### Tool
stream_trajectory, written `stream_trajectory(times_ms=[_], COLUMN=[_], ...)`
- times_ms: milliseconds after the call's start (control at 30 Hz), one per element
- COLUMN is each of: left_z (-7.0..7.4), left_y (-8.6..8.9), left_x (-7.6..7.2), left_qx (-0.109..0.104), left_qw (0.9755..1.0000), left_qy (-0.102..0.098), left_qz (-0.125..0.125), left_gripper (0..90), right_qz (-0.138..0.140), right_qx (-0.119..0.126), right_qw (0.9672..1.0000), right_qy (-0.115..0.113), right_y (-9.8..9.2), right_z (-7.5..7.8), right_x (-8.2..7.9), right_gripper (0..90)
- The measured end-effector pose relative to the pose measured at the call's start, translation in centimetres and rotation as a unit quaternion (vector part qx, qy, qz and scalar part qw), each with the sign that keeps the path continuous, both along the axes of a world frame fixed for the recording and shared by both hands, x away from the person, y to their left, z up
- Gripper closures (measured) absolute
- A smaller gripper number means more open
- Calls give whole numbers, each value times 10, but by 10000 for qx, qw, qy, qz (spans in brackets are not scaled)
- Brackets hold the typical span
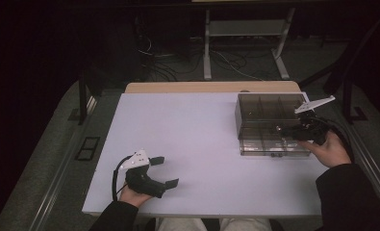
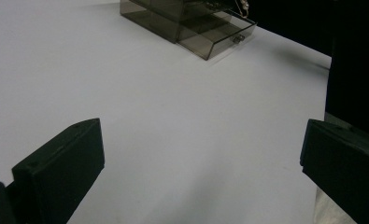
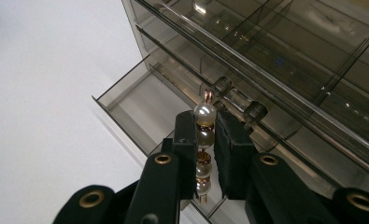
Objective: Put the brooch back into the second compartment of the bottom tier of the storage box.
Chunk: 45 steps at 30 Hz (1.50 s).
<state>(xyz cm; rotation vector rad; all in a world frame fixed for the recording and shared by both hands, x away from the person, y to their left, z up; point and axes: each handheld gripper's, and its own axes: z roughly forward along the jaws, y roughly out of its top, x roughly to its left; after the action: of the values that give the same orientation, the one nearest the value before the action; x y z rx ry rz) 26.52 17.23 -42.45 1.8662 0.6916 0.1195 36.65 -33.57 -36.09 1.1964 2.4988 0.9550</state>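
So the left gripper [image 1: 164, 171] just sat near the front edge of the white table [image 1: 187, 144], jaws spread wide with nothing between them, well apart from the action. Further back on the right, the right gripper [image 3: 205, 140] had its jaws pinched narrow on a string of pearl beads [image 3: 204, 135] with little gold fittings, held upright right over the pulled-out drawer [image 3: 140, 107] of the smoky plastic box [image 1: 269, 113]. Looked like the beads were meant to go in that drawer. Best bet was probably to lower until the bottom bead was inside the drawer walls, keep clear of the small knobs [image 3: 256, 111] on the drawer above, then open slowly so nothing bounced out onto the table.
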Motion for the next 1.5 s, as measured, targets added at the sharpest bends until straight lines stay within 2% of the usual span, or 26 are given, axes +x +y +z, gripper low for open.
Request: stream_trajectory(times_ms=[600, 1133, 1500], left_z=[0, 0, 0], left_y=[0, 0, 0], left_x=[0, 0, 0], left_qx=[8, 12, 17], left_qw=[10000, 10000, 10000], left_qy=[-2, 1, 1], left_qz=[-4, -4, -9], left_gripper=[0, 0, 0], right_qz=[19, 128, 172], right_qx=[-110, -250, -269], right_qw=[9998, 9991, 9990], right_qy=[161, 321, 305], right_y=[0, 8, 13], right_z=[-23, -40, -45], right_x=[7, 14, 17], right_gripper=[785, 785, 784])
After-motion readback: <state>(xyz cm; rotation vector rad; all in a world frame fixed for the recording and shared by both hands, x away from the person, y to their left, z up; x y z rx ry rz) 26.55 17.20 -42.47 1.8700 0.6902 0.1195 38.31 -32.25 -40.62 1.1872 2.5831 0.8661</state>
